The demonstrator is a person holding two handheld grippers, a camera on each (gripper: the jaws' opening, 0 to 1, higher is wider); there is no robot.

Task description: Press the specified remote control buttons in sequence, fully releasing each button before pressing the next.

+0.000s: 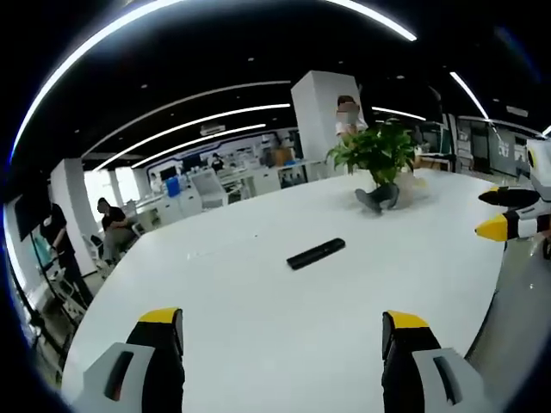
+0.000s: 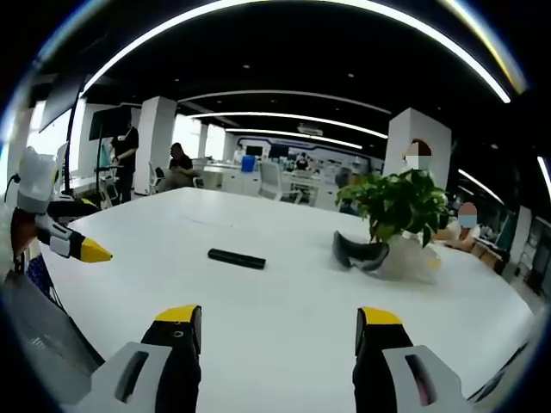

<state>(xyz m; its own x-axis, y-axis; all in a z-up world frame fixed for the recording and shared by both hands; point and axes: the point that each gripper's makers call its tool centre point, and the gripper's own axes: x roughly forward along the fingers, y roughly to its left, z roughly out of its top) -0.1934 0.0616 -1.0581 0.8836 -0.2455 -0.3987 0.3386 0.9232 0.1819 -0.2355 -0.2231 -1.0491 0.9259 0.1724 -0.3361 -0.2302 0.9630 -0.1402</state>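
Glossy white table [image 1: 258,327], matt black remote [image 1: 316,253]

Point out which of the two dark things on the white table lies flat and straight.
The remote control, a slim straight black bar alone mid-table. The other dark object is curved and sits by the potted plant.

A leafy potted plant [image 2: 401,206] stands on the big white surface [image 2: 284,292]. Touching its base lies a dark curved thing [image 2: 358,252], perhaps a headset. Behind the plant rises a white pillar [image 1: 323,112], with a person [image 1: 347,116] standing beside it. Further back, people [image 2: 176,168] sit among desks.
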